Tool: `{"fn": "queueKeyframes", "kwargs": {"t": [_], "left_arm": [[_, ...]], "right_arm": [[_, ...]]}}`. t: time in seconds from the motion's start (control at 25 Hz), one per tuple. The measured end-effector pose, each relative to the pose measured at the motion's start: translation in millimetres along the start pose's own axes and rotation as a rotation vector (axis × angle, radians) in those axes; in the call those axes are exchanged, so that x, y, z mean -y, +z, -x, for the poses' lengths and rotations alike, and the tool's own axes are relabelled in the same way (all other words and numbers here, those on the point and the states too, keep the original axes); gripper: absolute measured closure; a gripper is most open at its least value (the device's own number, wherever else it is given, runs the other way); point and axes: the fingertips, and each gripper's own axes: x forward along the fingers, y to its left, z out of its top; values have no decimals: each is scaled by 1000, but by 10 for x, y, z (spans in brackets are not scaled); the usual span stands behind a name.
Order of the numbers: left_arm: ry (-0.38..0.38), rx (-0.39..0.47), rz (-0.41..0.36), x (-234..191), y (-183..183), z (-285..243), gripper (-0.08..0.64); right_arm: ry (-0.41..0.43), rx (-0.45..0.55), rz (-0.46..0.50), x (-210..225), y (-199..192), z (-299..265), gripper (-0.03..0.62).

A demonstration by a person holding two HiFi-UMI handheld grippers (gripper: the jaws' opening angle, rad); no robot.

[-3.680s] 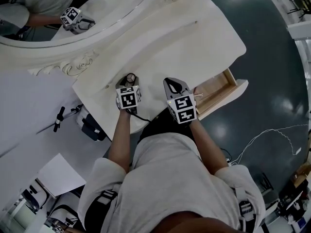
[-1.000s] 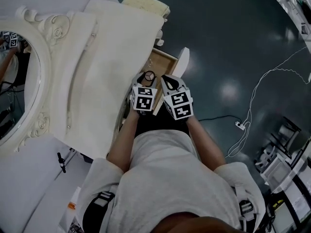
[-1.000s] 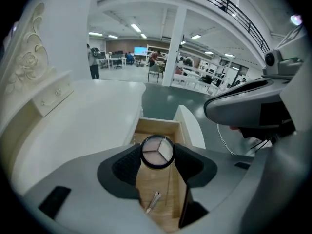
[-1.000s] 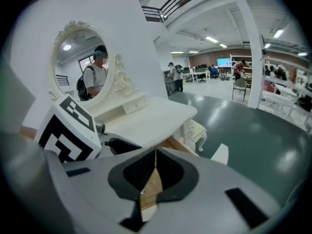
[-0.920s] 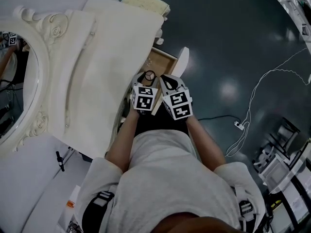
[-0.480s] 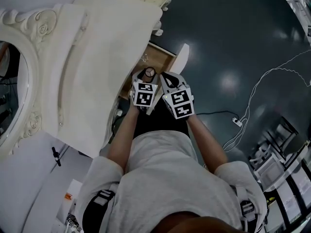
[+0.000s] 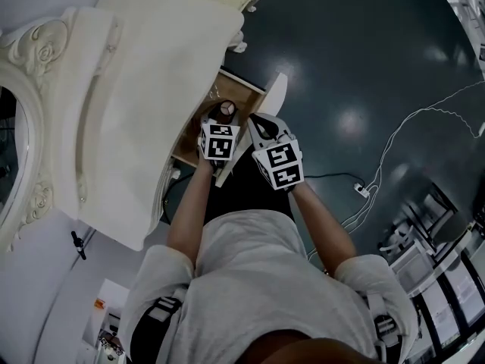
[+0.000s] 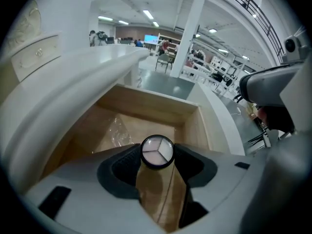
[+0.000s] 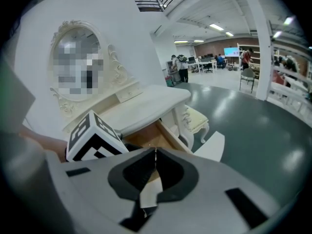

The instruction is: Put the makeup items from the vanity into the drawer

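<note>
Compact (image 8: 157,151), round, black rim, clear lid split in three: pinched between the jaws of my left gripper (image 7: 223,118), at the centre of the left gripper view. It hangs over the open wooden drawer (image 8: 146,104). A crumpled clear wrapper (image 8: 116,131) lies on the drawer floor, left of the compact in that frame. My right gripper (image 9: 155,152): jaws pressed together, nothing between them; it sits just right of the left one in the head view. The vanity top (image 7: 144,82) fills that view's upper left.

White vanity (image 7: 151,67), open wooden drawer (image 8: 146,101), clear plastic (image 8: 116,130) inside
</note>
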Motion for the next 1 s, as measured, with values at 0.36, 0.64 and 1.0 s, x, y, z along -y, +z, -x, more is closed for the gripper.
{"fn": "queueKeyframes", "kwargs": {"t": [0.36, 0.64, 1.0], "left_arm": [[-25, -68, 83, 20, -62, -248, 339], [-14, -83, 130, 32, -80, -340, 339], [3, -50, 140, 98, 21, 6, 339]], "right_arm": [[10, -21, 1, 183, -60, 35, 574], [26, -25, 18, 305, -48, 97, 574], [33, -11, 36, 278, 129, 106, 574]]}}
